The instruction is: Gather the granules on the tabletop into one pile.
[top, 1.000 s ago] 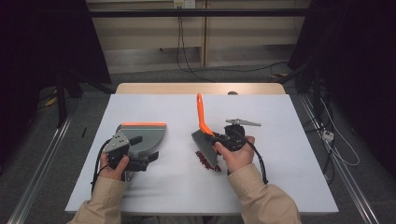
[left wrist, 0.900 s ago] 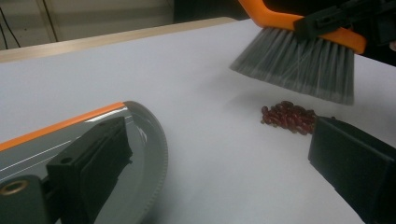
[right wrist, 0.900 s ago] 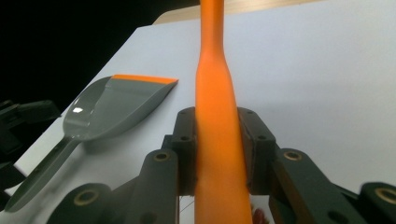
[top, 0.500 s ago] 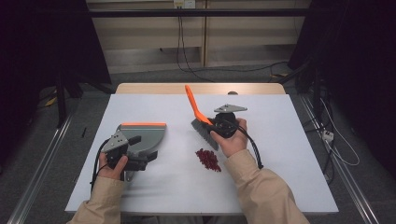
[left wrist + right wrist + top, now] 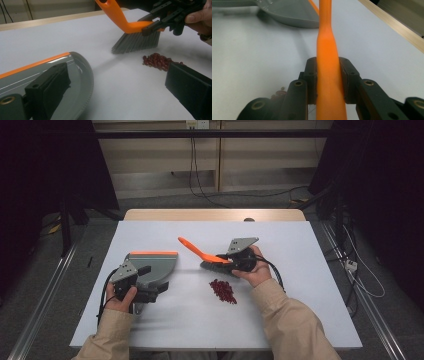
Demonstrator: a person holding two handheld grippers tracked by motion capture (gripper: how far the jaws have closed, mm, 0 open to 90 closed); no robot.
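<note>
A grey dustpan (image 5: 155,262) with an orange front edge lies on the white tabletop (image 5: 310,315) at the left. My left gripper (image 5: 152,280) rests at its near side. In the left gripper view its jaws stand wide apart, the left one over the pan (image 5: 80,75), with nothing pressed between them. My right gripper (image 5: 226,260) is shut on the orange handle of a brush (image 5: 200,252), which leans left. Its grey bristles (image 5: 136,42) touch down just beyond a small heap of red beans (image 5: 223,291). The handle (image 5: 325,37) sits clamped between both pads.
A wooden table edge (image 5: 215,215) runs along the far side of the white top. Cables (image 5: 200,190) trail on the floor beyond it, and metal rails (image 5: 45,305) flank the table. Bare white surface lies to the right of the beans and along the front.
My right gripper has carried the brush off the beans toward the far side, then lowered it beyond them with the handle tipping left. The beans now lie uncovered. The left hand and dustpan stayed put.
</note>
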